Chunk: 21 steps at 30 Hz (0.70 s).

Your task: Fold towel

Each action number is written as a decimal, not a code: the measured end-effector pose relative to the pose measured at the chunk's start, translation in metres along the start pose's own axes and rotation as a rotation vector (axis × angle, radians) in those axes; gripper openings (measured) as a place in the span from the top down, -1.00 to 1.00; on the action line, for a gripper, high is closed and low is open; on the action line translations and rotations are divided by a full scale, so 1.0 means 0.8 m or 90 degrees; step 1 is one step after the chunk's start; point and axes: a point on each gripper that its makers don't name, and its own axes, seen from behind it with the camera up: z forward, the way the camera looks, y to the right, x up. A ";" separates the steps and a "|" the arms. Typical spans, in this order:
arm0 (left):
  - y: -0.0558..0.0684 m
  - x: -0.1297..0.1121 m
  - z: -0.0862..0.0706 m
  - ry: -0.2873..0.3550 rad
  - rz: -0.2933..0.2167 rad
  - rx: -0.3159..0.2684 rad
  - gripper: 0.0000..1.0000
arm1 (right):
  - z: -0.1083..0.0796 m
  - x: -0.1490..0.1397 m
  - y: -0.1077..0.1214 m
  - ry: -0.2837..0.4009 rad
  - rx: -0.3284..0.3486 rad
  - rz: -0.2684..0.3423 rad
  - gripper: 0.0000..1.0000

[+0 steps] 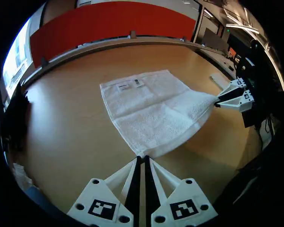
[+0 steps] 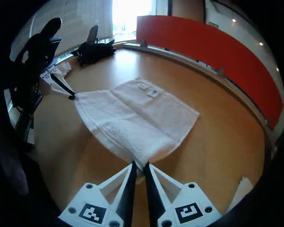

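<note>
A light wooden tabletop with a curved far edge fills the scene; a pale raised rail runs along that edge, and a red partition panel stands on brackets just behind it. In the left gripper view a bright window lies past the tabletop's left edge; strip lights glow on the ceiling at upper right. In the right gripper view daylight enters through a window beside pale blinds; a dark chair-like shape sits at the far corner; small ceiling spots shine above the red panel.
</note>
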 end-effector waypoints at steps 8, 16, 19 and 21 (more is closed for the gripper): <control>0.004 0.031 -0.035 0.028 -0.024 0.002 0.85 | -0.024 0.028 0.003 0.016 -0.001 -0.017 0.68; 0.017 0.050 -0.066 0.042 -0.050 -0.008 0.85 | -0.046 0.048 0.006 0.027 -0.001 -0.016 0.68; 0.022 0.056 -0.075 0.049 -0.057 -0.012 0.85 | -0.054 0.054 0.006 0.032 -0.001 -0.018 0.68; 0.024 0.058 -0.079 0.053 -0.061 -0.013 0.85 | -0.057 0.057 0.006 0.034 -0.001 -0.018 0.68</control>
